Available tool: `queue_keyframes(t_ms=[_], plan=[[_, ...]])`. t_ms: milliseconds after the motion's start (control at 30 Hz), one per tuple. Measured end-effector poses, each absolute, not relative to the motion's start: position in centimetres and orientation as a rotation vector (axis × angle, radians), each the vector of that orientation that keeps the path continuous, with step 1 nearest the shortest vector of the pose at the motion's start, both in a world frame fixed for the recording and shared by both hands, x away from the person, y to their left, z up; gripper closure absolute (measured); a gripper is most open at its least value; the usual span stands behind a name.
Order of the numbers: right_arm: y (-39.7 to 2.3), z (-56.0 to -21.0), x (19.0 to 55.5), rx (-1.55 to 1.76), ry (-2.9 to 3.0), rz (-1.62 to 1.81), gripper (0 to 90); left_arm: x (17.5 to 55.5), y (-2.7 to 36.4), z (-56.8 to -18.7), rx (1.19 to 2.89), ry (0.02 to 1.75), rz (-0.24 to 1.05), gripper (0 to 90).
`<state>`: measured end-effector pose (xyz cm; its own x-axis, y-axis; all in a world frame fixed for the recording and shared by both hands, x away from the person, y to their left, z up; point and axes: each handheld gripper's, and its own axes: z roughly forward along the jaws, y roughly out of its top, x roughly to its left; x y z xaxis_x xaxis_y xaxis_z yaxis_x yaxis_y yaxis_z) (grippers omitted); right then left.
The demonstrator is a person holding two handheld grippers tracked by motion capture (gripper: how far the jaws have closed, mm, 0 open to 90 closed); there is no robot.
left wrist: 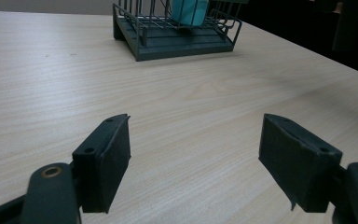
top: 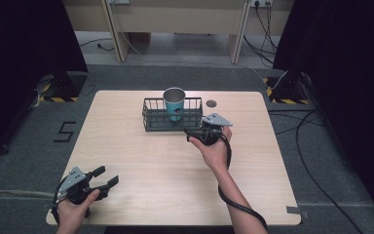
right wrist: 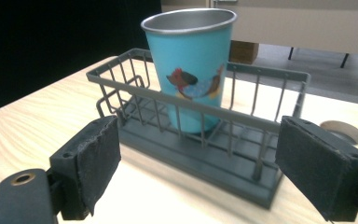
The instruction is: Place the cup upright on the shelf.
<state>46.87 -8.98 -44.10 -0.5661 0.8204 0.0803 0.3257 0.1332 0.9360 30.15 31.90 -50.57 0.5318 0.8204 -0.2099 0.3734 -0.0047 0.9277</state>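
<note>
A teal metal cup with a cartoon picture stands upright inside a dark wire basket at the back middle of the wooden table. My right gripper hovers just in front of the basket's right end, open and holding nothing. In the right gripper view the cup and basket sit close ahead, between the spread jaws of the gripper. My left gripper rests near the table's front left corner, open and empty. The left gripper view looks past the gripper to the far-off basket and cup.
A round grommet hole lies in the tabletop right of the basket. Black curtains flank the table. Cables trail over the floor on the right, and a taped "5" marks the floor on the left.
</note>
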Motion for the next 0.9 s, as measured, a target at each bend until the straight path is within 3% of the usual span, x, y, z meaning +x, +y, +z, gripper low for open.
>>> queue_keyframes(t_ms=[900], plan=[[-15.9, -45.3, 40.1, 1.142, 1.92, 1.393, 15.3, 30.1, 32.0, -50.6, 1.612, 1.046, 0.488, 24.4]])
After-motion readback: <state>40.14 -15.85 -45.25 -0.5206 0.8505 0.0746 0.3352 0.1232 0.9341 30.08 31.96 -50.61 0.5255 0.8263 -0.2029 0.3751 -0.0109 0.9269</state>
